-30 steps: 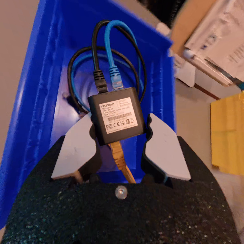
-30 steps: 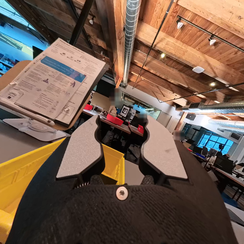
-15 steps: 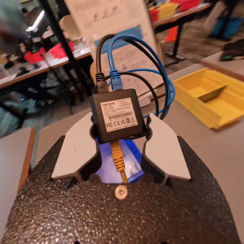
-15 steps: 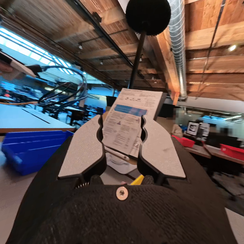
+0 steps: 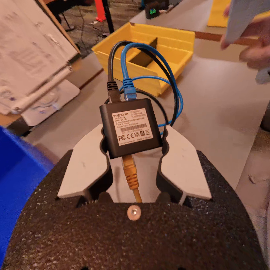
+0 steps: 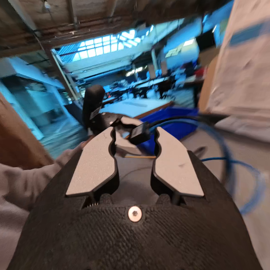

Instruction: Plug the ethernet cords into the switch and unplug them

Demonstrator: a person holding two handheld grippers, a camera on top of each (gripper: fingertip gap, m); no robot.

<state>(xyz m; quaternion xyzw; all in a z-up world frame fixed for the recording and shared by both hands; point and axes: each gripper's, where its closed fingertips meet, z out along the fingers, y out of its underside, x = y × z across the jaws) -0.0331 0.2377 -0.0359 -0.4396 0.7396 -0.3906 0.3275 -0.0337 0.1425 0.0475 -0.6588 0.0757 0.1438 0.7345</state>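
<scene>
Black and boxy, the small plastic switch (image 5: pixel 130 128) sits clamped between the pale fingers of your left gripper (image 5: pixel 133 131), its white label facing the camera. On its far edge a black ethernet cord (image 5: pixel 112 89) and a blue ethernet cord (image 5: pixel 128 87) are plugged in side by side, both looping round to the right. On the near edge a yellow-orange ethernet cord (image 5: pixel 130 172) is plugged in and runs back between the fingers. Beyond stands a yellow plastic bin (image 5: pixel 168 43) on the grey table (image 5: pixel 211 102); a blue plastic bin (image 5: pixel 17 168) fills the left edge.

From the right wrist view, your right gripper (image 6: pixel 135 135) has its fingers apart around nothing. Just ahead, the left gripper (image 6: pixel 128 131) holds the switch (image 6: pixel 139 133) above the table, in front of the blue bin (image 6: pixel 175 121), with the blue cord (image 6: pixel 226 146) sweeping right, blurred.
</scene>
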